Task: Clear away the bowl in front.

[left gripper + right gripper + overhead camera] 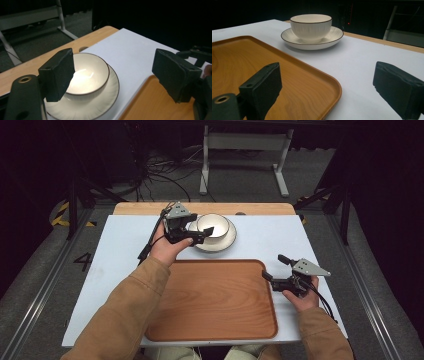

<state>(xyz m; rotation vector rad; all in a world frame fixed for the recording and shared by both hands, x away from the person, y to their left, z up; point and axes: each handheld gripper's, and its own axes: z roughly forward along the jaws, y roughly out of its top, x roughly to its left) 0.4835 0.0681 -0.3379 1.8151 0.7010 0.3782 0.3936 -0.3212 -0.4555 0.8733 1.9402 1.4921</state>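
A cream bowl [215,224] with a dark rim stands on a matching ribbed plate [220,244] at the back middle of the white table. My left gripper [204,235] hovers at the bowl's left side, jaws open wide. In the left gripper view the bowl [87,72] lies below and between the jaws, and the left pad [58,73] covers its near rim; nothing is gripped. My right gripper [274,268] stands open beside the right edge of the wooden tray [212,305]. In its own view the right gripper [327,77] faces the bowl [310,25] from a distance.
The tray [287,72] has nothing on it and fills the front middle of the table. A strip of bare wooden tabletop [145,208] runs along the far edge. Beyond it are a white frame stand [245,142] and cables on the floor.
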